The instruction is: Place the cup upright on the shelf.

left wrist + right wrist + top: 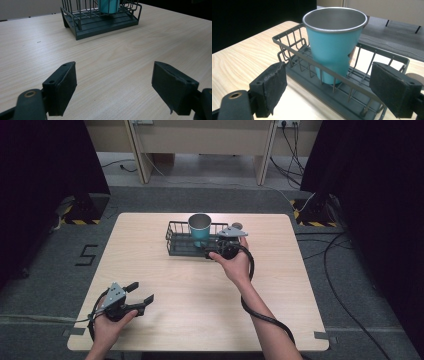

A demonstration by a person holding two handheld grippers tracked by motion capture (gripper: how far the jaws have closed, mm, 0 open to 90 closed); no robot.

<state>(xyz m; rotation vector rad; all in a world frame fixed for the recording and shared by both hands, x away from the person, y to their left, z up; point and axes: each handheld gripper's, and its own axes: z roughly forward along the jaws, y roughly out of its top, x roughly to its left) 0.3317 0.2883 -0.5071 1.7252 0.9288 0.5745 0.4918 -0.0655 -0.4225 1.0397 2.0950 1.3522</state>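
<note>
Count on the worktop (165,285): one dark wire rack (177,242), one teal cup (200,230) standing upright inside it. Two handheld grippers: left gripper (142,292) near the front-left corner, right gripper (212,251) at the rack. Each gripper has two black fingers (61,87), four in all. One round object (237,225) behind the rack, kind unclear.

A dark figure "5" (85,255) is marked on the grey floor (45,285) left of the table (150,270).
</note>
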